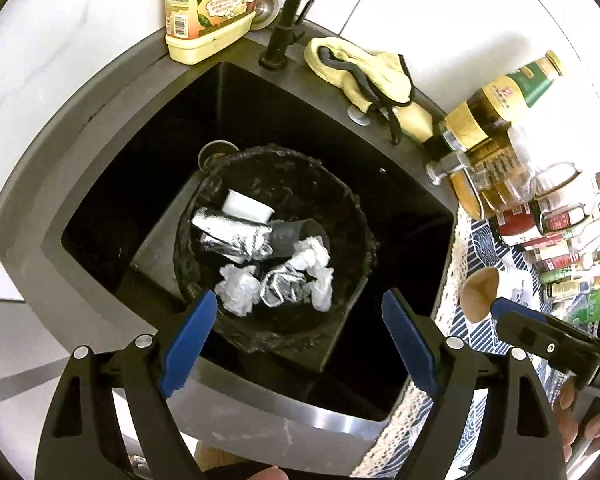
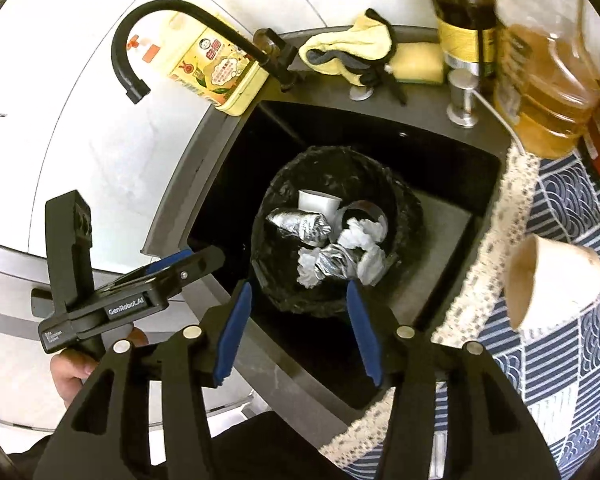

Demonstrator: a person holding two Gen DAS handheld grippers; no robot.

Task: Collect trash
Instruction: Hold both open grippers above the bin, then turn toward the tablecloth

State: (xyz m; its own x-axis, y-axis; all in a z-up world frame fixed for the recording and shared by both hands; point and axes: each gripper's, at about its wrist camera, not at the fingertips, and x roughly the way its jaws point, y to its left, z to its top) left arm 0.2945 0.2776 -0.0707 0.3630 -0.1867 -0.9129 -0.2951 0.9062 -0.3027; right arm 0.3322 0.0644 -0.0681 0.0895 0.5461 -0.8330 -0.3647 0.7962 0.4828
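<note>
A black-lined trash bin stands inside the dark sink. It holds crumpled foil, white tissues, a white cup and a dark tube. My left gripper is open and empty, hovering just above the bin's near rim. My right gripper is open and empty, also above the bin's near rim. A paper cup lies on its side on the blue patterned cloth to the right of the sink. In the left wrist view the right gripper's tip sits beside that cup.
A black faucet, a yellow detergent bottle and a yellow cloth sit along the sink's back edge. Oil and sauce bottles crowd the right counter on the cloth.
</note>
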